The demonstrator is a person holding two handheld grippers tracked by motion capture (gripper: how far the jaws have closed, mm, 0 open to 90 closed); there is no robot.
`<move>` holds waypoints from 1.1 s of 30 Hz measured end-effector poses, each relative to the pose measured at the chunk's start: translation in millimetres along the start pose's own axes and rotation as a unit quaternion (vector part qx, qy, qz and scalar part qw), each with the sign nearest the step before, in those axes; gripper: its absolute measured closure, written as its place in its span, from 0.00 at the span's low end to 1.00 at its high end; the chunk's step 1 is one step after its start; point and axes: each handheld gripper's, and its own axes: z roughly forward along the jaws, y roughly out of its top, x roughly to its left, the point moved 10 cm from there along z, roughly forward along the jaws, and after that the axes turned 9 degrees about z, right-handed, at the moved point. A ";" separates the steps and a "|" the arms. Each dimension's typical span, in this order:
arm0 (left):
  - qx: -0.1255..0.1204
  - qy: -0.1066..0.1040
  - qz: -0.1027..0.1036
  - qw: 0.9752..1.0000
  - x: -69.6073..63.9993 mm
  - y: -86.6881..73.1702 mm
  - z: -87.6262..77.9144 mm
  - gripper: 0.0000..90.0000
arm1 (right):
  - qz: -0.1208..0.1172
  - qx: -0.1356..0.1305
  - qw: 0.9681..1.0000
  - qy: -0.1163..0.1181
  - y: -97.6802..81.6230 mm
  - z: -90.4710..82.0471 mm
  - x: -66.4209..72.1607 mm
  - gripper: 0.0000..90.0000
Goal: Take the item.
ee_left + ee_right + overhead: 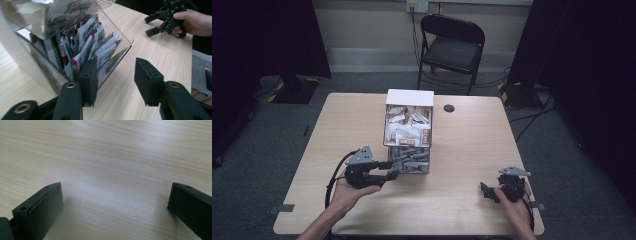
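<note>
My left gripper [394,174] sits at about seven o'clock on the table [472,145], held level and aimed at the lower front corner of the clear plastic box [408,131]. Its jaws are apart with nothing pinched. In the left gripper view one pad rests right against the box's clear wall at the open front of the lower compartment, just in front of the sachets [87,47]; the other pad hangs over bare table outside that corner. Whether the pad truly presses the wall I cannot tell.

The box stands upright at the table's centre, reaching toward twelve o'clock, with a white lid [410,97]. It has two levels. The upper one holds pale packets with brown printing [408,125]. The lower one holds white sachets with green and red markings, standing on edge and leaning against each other.

My right gripper [486,191] rests at about four o'clock, near the table's front edge and well apart from the box. Its jaws stand wide over bare wood, holding nothing.

A small dark disc [449,108] lies at one o'clock, beside the box's far end. Beyond the table at twelve o'clock stands a black folding chair [452,47].
</note>
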 end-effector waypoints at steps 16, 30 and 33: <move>-0.008 -0.014 -0.005 1.000 1.1 1.9 25.4 0.74 | -0.002 0.000 1.000 0.002 0.0 0.1 0.6 0.00; 0.009 -0.009 0.004 1.000 8.0 -6.1 39.9 0.82 | -0.004 0.001 1.000 0.003 0.0 0.2 1.0 0.00; 0.005 -0.009 0.001 1.000 9.0 -6.7 42.3 0.85 | -0.004 0.001 1.000 0.004 0.0 0.2 1.0 0.00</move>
